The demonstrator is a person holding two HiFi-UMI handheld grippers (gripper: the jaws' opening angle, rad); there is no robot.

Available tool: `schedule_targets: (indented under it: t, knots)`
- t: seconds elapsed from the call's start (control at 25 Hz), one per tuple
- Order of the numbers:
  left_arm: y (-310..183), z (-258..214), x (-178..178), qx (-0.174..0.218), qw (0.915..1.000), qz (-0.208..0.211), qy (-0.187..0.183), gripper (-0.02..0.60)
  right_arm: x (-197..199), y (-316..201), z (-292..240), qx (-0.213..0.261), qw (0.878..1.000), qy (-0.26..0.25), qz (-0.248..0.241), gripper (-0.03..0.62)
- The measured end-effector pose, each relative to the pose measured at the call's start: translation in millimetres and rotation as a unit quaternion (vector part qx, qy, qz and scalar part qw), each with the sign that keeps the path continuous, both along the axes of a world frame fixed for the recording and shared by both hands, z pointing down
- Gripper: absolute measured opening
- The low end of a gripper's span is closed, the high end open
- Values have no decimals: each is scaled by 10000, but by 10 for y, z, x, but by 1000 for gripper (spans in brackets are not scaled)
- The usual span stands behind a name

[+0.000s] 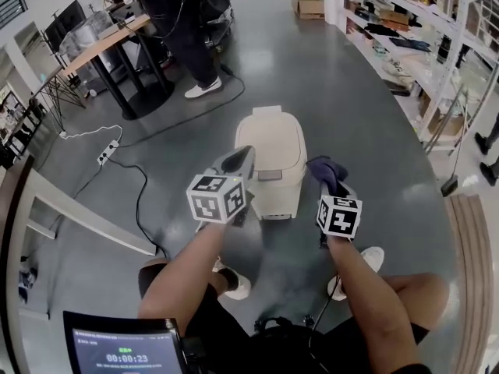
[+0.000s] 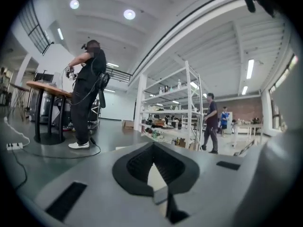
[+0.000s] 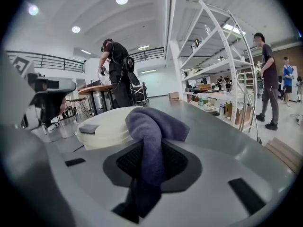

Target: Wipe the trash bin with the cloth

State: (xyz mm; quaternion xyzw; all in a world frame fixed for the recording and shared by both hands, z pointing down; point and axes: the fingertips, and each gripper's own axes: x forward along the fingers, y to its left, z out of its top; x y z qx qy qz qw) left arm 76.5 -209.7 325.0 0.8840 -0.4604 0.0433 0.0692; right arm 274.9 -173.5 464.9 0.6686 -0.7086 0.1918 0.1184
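Slick grey floor, open on most sides bar a cable at left, so likely skidding under a hard push for the cream trash bin just ahead. Over its left lid edge, left gripper pressed together, empty. Beside its right edge, right gripper pinching the bunched purple cloth, apt to slip free.

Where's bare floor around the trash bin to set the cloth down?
Bare grey floor right of the trash bin, up to the shelving, and beyond it toward the cardboard box. Left is crowded: cable, power strip. Near side: the person's shoes.
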Motion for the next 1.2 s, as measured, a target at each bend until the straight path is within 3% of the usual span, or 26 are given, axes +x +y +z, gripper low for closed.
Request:
schedule_targets:
  t: [0.08,0.16,0.36,0.44,0.56,0.76,0.96,1.2]
  knots:
    - [-199,-199,-99,18,9993,-193,324,0,30,-101,-100,-1,10000,45,-80,87]
    - [-352,-270,-153,-50,9984,-378,412,0,23,-158,-134,-48,9999,-55,-109,87]
    - [-533,-448,102,-157,9984,-492,-210,0,44,-276,-132,-100,9991,-386,-105,87]
    - [-490,-562,302,-124,9985,-516,-165,0,47,-340,-120,-109,9985,-529,-130,87]
    - [-354,-452,640,-400,9980,-437,-197,0,27,-428,-57,-211,9948,-998,-70,87]
    - [-126,-254,1038,-385,9952,-337,-832,0,-67,-558,129,-474,9703,-2367,-155,87]
    - [28,-104,1288,-396,9929,154,-1109,0,-175,-720,388,-810,9468,-3086,-429,87]
    - [-106,236,1279,-716,9850,228,-1555,0,-294,-992,615,-1001,9175,-3773,-765,87]
